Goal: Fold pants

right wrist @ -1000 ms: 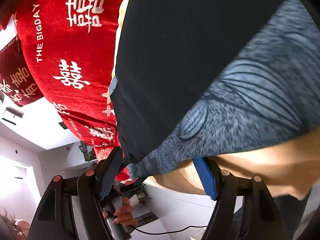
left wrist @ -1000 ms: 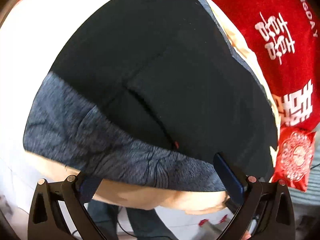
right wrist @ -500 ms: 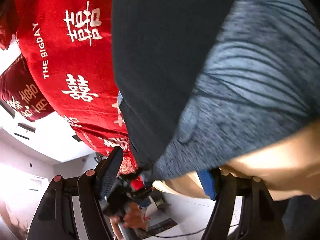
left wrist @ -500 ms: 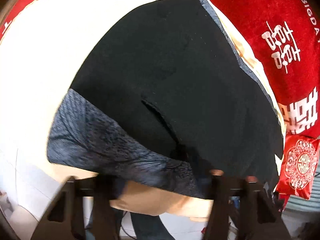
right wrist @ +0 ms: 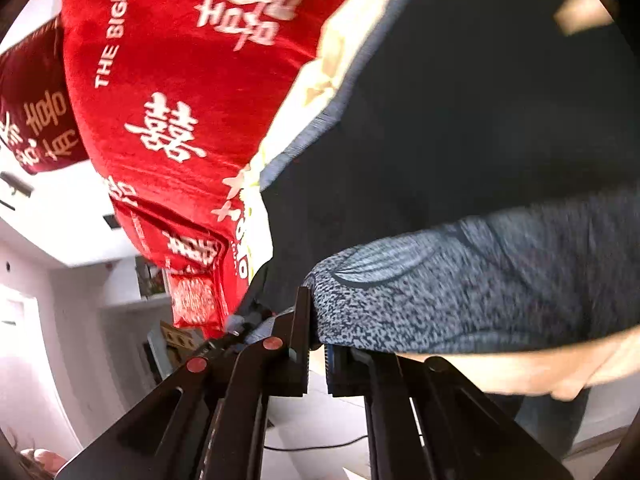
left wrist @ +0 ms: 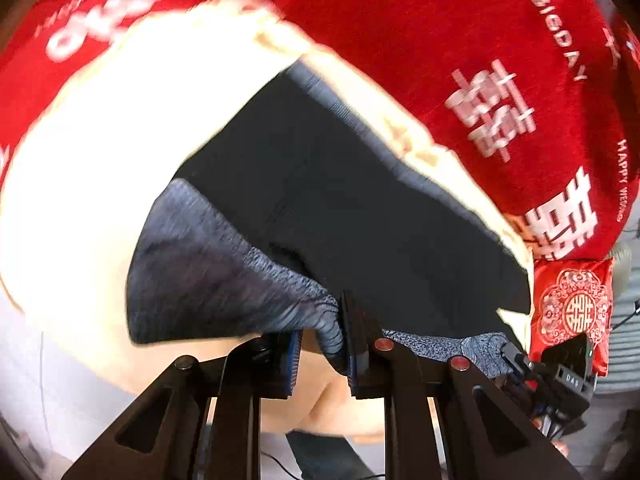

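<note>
Cream bedding [left wrist: 92,184] under a red blanket [left wrist: 460,40] carries the dark pants [left wrist: 320,184], spread flat across it. My left gripper [left wrist: 320,354] is nearly closed, pinching the grey waistband [left wrist: 224,280] at the near edge. My right gripper [right wrist: 318,346] is clamped narrow on the same band farther right; red cushion [left wrist: 572,308] beyond.
</note>
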The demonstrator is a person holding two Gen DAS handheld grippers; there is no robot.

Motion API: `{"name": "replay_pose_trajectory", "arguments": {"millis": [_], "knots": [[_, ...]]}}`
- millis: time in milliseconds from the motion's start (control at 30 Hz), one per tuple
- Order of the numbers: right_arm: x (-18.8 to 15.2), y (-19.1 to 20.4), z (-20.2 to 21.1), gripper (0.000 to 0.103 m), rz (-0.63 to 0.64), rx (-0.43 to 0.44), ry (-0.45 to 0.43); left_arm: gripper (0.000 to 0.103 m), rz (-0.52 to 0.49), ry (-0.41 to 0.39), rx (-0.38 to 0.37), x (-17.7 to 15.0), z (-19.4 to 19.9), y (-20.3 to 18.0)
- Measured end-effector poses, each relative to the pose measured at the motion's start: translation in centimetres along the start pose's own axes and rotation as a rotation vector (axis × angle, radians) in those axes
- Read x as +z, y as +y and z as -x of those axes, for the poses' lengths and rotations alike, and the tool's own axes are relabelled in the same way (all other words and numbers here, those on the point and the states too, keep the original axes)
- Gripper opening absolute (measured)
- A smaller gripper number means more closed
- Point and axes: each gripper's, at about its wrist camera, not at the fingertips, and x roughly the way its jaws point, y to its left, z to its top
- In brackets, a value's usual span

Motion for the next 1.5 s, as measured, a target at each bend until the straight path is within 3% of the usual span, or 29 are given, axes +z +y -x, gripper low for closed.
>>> {"name": "replay_pose_trajectory", "arguments": {"millis": [200,367,467,533,600,667,700,733,767,833,867,900,933,1033,1100,1133,1200,1367,1433,1500], "knots": [[10.4,2.4,-2.7,0.01,0.021,-0.044,0.122,0.02,-0.077,-0.08,0.019,8.1,-1.2,-4.9],[18.4,1.2,-7.5,0.01,0.003,-0.121,0.193,0.02,-0.096,-0.095,0.112,14.2,-7.8,-6.8],[21.7,-0.2,-10.8,0.011,0.008,-0.193,0.228,0.035,-0.081,-0.093,0.196,16.4,-11.8,-6.6],[23.1,-1.3,-12.6,0.014,0.009,-0.249,0.253,0.06,-0.077,-0.101,0.277,17.2,-13.5,-6.2],[23.6,-1.7,-13.3,0.017,-0.008,-0.249,0.257,0.062,-0.05,-0.095,0.343,17.8,-14.1,-5.6],[23.3,-0.8,-12.9,0.045,0.006,-0.206,0.249,0.062,-0.015,-0.088,0.34,17.9,-13.0,-4.7],[22.9,0.1,-12.3,0.068,0.033,-0.188,0.237,0.062,-0.009,-0.095,0.347,17.6,-12.2,-4.4],[22.4,1.3,-11.7,0.074,0.069,-0.187,0.225,0.062,-0.013,-0.097,0.358,17.4,-11.6,-4.3],[21.8,2.6,-11.1,0.074,0.118,-0.191,0.213,0.064,-0.029,-0.096,0.376,17.1,-11.0,-4.5],[20.1,5.0,-10.4,0.071,0.234,-0.229,0.187,0.079,-0.07,-0.096,0.414,16.1,-10.7,-5.3],[19.5,5.9,-10.5,0.065,0.284,-0.251,0.184,0.079,-0.089,-0.098,0.415,15.6,-10.8,-5.7],[18.7,6.8,-11.0,0.051,0.356,-0.292,0.191,0.079,-0.112,-0.089,0.413,15.2,-11.2,-6.2],[18.4,7.2,-11.7,0.047,0.399,-0.324,0.199,0.079,-0.147,-0.065,0.414,14.5,-12.2,-7.2],[18.1,6.6,-14.4,0.043,0.514,-0.481,0.224,0.079,-0.198,-0.024,0.422,12.8,-15.2,-9.2],[18.5,5.4,-14.6,0.043,0.57,-0.567,0.201,0.079,-0.235,0.002,0.474,11.6,-17.8,-10.3],[18.8,4.9,-14.6,0.036,0.58,-0.601,0.186,0.079,-0.25,0.003,0.493,11.1,-18.4,-10.7],[19.1,4.3,-13.2,0.032,0.525,-0.552,0.162,0.079,-0.305,-0.01,0.553,10.3,-19.1,-11.4],[18.2,4.9,-7.3,0.036,0.501,-0.421,0.053,0.079,-0.305,0.034,0.562,9.3,-17.9,-12.0],[17.3,5.0,-4.8,0.053,0.49,-0.395,0.012,0.079,-0.32,0.033,0.572,8.3,-17.1,-12.5],[16.7,4.3,-2.0,0.061,0.436,-0.363,-0.01,0.079,-0.332,0.044,0.566,7.5,-16.5,-13.1]]}}
